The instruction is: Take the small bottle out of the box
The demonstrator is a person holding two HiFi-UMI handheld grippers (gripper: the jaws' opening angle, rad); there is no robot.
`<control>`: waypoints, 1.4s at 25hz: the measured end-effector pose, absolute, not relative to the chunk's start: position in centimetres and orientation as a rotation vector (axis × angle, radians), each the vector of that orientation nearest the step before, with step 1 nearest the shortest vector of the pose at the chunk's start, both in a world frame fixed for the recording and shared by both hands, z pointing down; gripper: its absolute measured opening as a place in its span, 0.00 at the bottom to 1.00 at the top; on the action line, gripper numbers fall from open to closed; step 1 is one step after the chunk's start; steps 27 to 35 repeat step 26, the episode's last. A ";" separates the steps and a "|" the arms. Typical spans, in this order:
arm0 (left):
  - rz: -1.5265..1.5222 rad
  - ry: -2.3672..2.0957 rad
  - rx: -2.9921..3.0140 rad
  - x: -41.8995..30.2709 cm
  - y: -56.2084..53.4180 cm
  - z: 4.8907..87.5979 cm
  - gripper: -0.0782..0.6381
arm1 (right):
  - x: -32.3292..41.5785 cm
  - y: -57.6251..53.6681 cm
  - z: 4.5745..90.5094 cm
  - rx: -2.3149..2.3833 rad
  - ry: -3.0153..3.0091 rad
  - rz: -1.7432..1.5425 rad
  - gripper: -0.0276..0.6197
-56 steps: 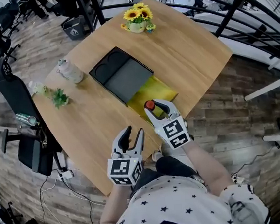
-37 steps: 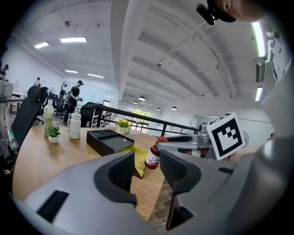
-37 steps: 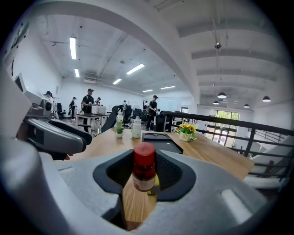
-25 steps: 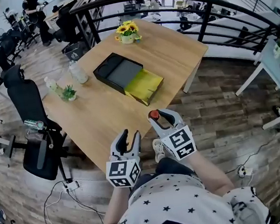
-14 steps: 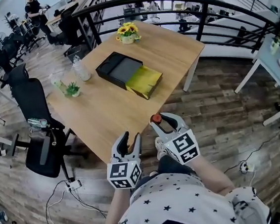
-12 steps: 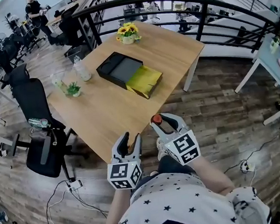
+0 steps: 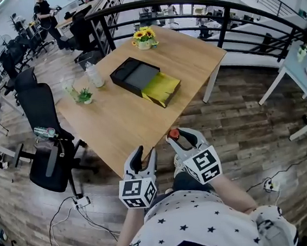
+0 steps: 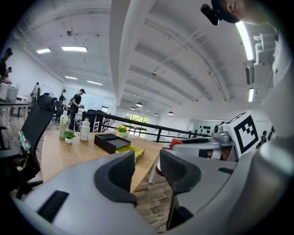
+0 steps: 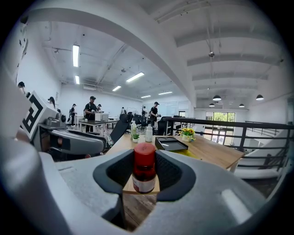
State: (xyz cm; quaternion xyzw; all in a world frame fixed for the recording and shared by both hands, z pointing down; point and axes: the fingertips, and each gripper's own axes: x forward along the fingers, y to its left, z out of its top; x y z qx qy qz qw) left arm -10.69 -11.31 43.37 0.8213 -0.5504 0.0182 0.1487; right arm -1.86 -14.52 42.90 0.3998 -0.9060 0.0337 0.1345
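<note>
One black office chair [image 7: 40, 112] stands at the far left, beside the wooden table [image 7: 118, 126]. On the table, from the left, there are a small green plant [image 7: 84, 94], a white bottle [image 7: 95, 76], the black box [image 7: 135, 77] lying open with a yellow part [image 7: 162, 88] on its right side, and a pot of sunflowers [image 7: 144, 37] further back. I can read no writing on any of them.

The left gripper [image 7: 145, 151] is held in front of the person's body and points forward to the table, almost level. Its jaws stand a little apart and only the floor shows between them. The cube on it carries black-and-white square markers, without letters.

The right gripper [image 7: 180, 136] is just beside it, a little further forward, and also points to the table, slightly downward. Its jaws are clamped on the small bottle [image 9: 144, 167], which stands upright between the pads. This bottle has a red cap, a dark body and a pale label low on it; the print is too small to read. It is out of the box and well apart from it, off the table edge, above the wooden floor [image 7: 242, 132].
</note>
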 end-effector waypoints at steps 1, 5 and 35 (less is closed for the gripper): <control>0.052 -1.583 2.362 -10.7 -11.3 43.3 0.34 | -1.9 -14.5 42.8 1.160 -2.624 0.093 0.26; 0.045 -1.582 2.361 -10.6 -11.4 43.2 0.34 | -1.6 -14.5 42.5 1.174 -2.626 0.083 0.26; 0.054 -1.571 2.355 -10.2 -12.3 43.7 0.34 | -1.7 -15.3 42.4 1.179 -2.649 0.086 0.26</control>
